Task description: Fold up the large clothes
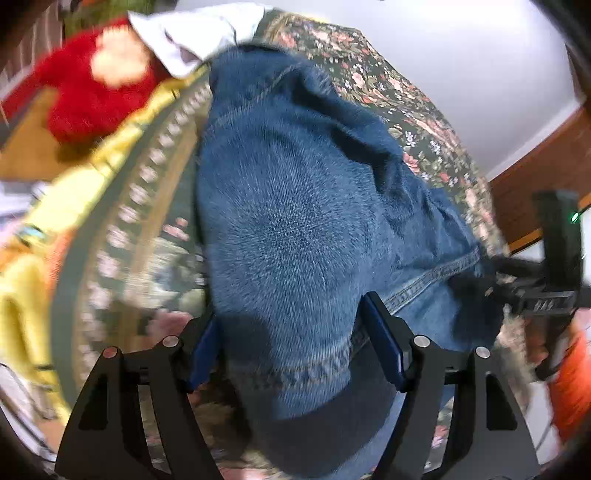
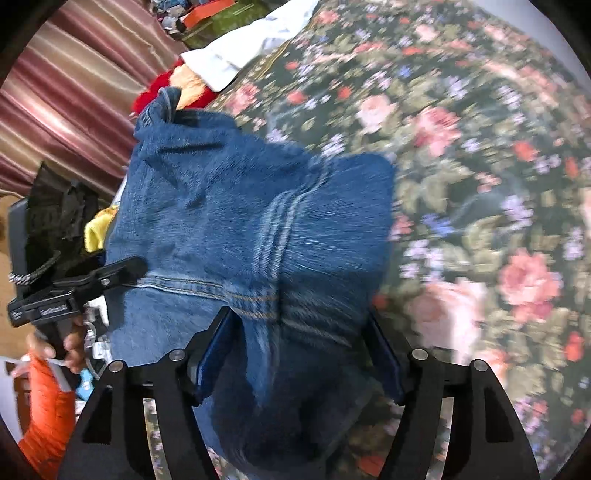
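Note:
Blue denim jeans point(image 1: 295, 206) hang and drape over a dark floral bedspread point(image 1: 388, 96). My left gripper point(image 1: 291, 332) has its blue-padded jaws wide apart with the denim bunched between them; whether the pads press the cloth is unclear. In the right wrist view the jeans point(image 2: 251, 229) fill the middle, seam lines running down. My right gripper point(image 2: 295, 343) also stands wide with denim between its jaws. The left gripper shows in the right wrist view point(image 2: 110, 275) at the jeans' left edge, and the right gripper in the left wrist view point(image 1: 491, 284) at their right edge.
A red fluffy garment point(image 1: 88, 92), a white cloth point(image 1: 192, 33) and a yellow garment point(image 1: 22, 295) lie at the bed's left. The floral bedspread point(image 2: 480, 184) spreads to the right. A striped curtain point(image 2: 66, 92) hangs on the left. An orange sleeve point(image 2: 44, 413) is near.

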`<state>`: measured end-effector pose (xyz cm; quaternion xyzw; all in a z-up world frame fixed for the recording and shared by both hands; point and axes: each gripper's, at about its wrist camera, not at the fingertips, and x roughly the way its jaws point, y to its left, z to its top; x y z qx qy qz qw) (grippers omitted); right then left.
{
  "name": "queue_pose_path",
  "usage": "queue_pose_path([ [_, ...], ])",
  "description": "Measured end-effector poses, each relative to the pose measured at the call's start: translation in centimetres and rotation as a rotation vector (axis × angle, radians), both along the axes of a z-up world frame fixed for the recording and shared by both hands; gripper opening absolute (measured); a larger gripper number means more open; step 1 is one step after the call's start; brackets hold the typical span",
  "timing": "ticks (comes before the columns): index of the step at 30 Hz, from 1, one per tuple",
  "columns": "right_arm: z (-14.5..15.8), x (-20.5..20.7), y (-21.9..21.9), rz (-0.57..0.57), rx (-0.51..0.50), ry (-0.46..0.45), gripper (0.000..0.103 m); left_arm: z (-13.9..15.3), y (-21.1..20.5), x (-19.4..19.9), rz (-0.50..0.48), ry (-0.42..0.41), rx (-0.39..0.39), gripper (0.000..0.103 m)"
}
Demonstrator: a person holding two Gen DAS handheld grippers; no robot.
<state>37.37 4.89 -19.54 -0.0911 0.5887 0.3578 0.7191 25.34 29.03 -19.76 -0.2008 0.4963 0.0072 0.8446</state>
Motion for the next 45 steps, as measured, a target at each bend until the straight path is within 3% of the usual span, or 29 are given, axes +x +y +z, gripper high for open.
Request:
queue_pose_path([
  [3,1.9,-0.2,-1.5,-0.009,-0.010,-0.072,0.068,2.7,-1.1,-1.7,0.002,-0.035,0.154,0.072],
  [6,4.6,-0.7,-2.6,-0.026,0.016,-0.165,0.068,5.0,-1.8,-2.9,-0.006,-0.094,0.259,0.072],
  [12,8.3,-1.4,-1.6,-0.032,0.115,-0.271,0.069,7.6,-1.3,-1.4,-0.019,-0.234,0.387,0.072],
  [15,8.2,-1.1,0.4,-0.026,0.125,-0.284,0.070,7.7,-1.2,0.8,-0.029,-0.238,0.429,0.072],
  [18,6.5,-0.4,2.7,-0.020,0.104,-0.260,0.071,6.2,-0.6,4.0,-0.027,-0.189,0.432,0.072],
  [22,1.9,1.8,5.4,-0.027,0.032,-0.177,0.070,2.9,0.8,7.7,-0.019,-0.084,0.420,0.072],
  [24,-0.2,2.7,6.1,-0.027,-0.003,-0.150,0.070,1.4,1.6,8.8,-0.001,-0.073,0.417,0.078],
  [26,-2.4,3.5,6.1,-0.005,-0.024,-0.130,0.071,0.0,3.2,9.5,0.051,-0.053,0.356,0.089],
  [28,-3.7,4.5,5.5,0.003,-0.006,-0.092,0.072,-1.8,4.9,10.1,0.090,-0.030,0.262,0.093],
  [31,-4.2,5.7,4.1,-0.025,0.021,-0.057,0.076,-3.7,5.7,10.4,0.123,-0.009,0.238,0.101],
  [34,-4.0,5.4,3.0,-0.020,0.013,-0.078,0.082,-3.6,5.5,10.0,0.136,-0.020,0.240,0.102],
  [38,-3.1,3.9,1.8,-0.016,-0.049,-0.193,0.082,-2.3,4.8,9.0,0.126,-0.022,0.289,0.100],
  [45,1.3,1.3,-0.6,-0.053,-0.050,-0.270,0.082,1.5,2.3,5.5,0.077,-0.031,0.397,0.091],
])
